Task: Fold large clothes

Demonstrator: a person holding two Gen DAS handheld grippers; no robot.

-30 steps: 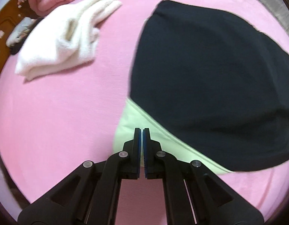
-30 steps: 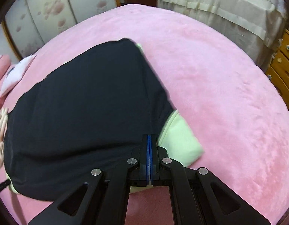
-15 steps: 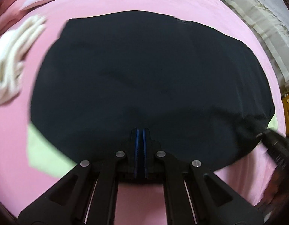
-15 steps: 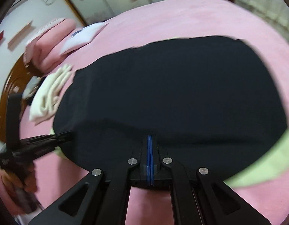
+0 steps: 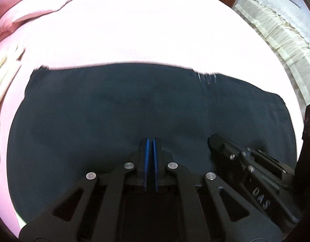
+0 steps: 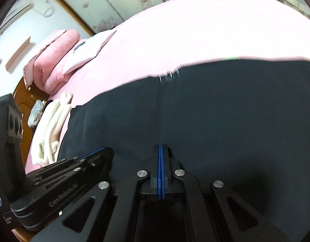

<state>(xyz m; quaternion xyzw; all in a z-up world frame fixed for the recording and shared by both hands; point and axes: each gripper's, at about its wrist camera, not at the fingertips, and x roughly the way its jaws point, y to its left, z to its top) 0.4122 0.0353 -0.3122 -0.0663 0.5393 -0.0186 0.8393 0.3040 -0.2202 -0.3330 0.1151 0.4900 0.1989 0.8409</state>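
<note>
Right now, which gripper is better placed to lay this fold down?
Neither clearly: left gripper and right gripper sit side by side at the near edge of the dark garment. Judging by that, use both.

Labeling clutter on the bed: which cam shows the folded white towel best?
Right wrist. The white towel is sharp there, folds visible, lying on the pink bedspread beside the black garment. The left wrist view catches only a blurred, washed-out sliver of it at the frame's left edge.
</note>
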